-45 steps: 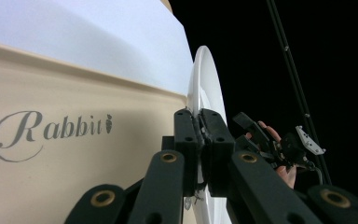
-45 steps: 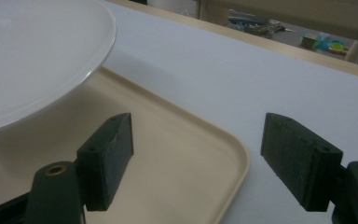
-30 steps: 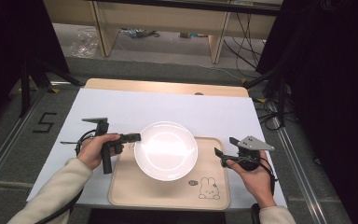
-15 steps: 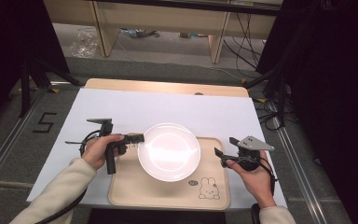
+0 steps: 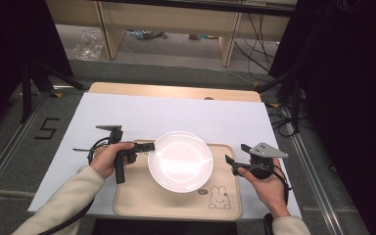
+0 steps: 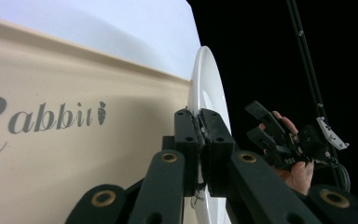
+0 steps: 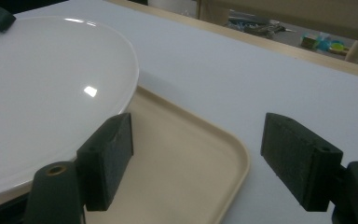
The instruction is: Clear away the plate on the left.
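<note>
A round white plate [image 5: 181, 161] is over the beige tray [image 5: 176, 205], which bears a rabbit drawing at its front right. My left gripper [image 5: 150, 146] reaches in from the left and is shut on the plate's left rim. In the left gripper view the two jaws clamp the thin plate [image 6: 206, 79] edge, with the tray [image 6: 74, 149] and its "Rabbit" lettering behind. My right gripper [image 5: 236, 153] stands open at the tray's right edge, just clear of the plate. In its own view the right gripper [image 7: 200, 128] has only the tray [image 7: 186, 158] corner between its pads, and the plate [image 7: 42, 88] lies left.
A white sheet [image 5: 176, 115] covers the wooden table [image 5: 176, 90]. Dark curtains flank both sides. Shelving legs and cables [image 5: 259, 34] lie on the floor beyond the far edge. A taped "5" [image 5: 47, 128] marks the floor at the left.
The left gripper has shifted the plate slightly to the right over the tray. The right gripper has stayed where it was.
</note>
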Tool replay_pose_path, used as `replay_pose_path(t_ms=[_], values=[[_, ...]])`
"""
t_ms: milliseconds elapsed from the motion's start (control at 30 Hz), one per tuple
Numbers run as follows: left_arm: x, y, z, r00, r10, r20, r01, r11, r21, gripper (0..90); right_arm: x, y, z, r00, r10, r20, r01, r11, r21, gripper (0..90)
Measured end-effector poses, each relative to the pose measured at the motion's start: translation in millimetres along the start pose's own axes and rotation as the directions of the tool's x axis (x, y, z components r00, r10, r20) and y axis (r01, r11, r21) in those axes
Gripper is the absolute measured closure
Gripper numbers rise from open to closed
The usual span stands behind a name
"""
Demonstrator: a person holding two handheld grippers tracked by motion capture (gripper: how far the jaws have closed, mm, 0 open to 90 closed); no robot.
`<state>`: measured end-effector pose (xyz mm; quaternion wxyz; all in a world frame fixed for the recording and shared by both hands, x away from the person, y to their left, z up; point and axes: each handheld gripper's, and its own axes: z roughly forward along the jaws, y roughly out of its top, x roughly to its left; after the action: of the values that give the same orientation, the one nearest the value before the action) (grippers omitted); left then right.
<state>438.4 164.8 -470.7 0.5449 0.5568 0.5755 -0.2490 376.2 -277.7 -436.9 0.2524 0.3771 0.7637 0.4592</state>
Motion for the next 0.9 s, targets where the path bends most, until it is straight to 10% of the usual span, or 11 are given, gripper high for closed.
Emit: replay_pose_path(t_ms=[900], values=[[3.4,-3.3,13.1,0.9996,-0.013,-0.026,0.014,0.9996,0.026,85.9,-0.2,-0.2,0.3,1.0000,0.000,-0.001,0.000,1.0000,0.001,26.1]])
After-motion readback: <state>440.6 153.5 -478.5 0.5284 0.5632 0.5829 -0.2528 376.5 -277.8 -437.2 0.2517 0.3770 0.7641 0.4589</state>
